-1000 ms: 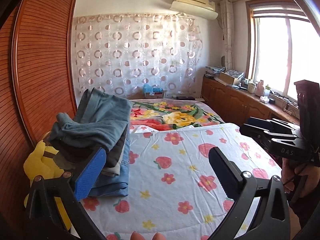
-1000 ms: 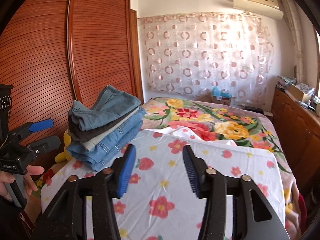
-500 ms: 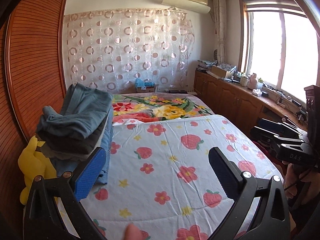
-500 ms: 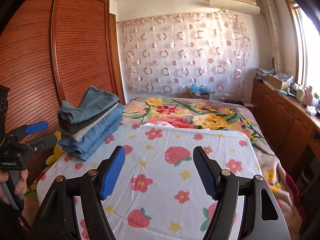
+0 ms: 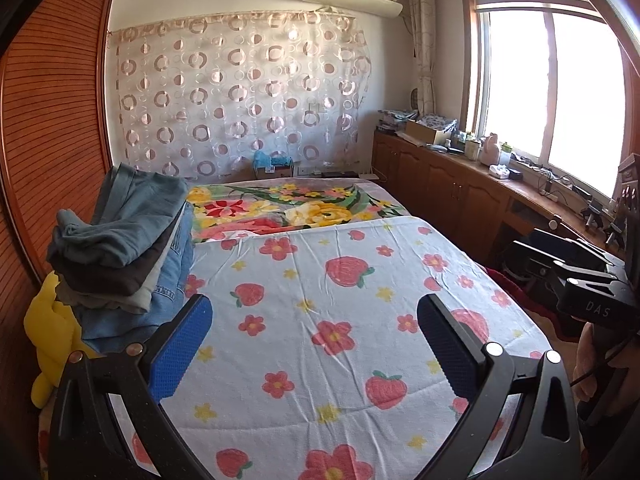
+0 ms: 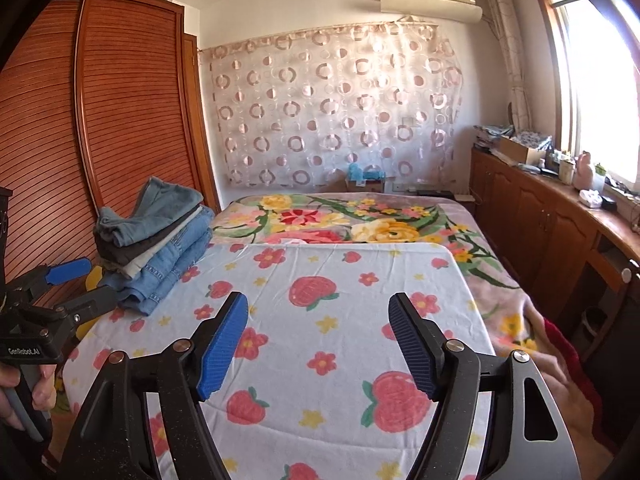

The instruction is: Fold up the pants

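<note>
A stack of folded pants, blue denim, grey and dark, sits at the left edge of the bed; it also shows in the right wrist view. My left gripper is open and empty, held above the strawberry-print sheet, right of the stack. My right gripper is open and empty over the same sheet. Each gripper shows at the edge of the other's view: the right one and the left one.
A yellow plush toy lies beside the stack by the wooden wardrobe. A floral blanket covers the far half of the bed. Wooden cabinets with clutter run under the window on the right.
Both grippers have pulled back and swung right, away from the stack. The right gripper's jaws have opened wider. The stack has not moved.
</note>
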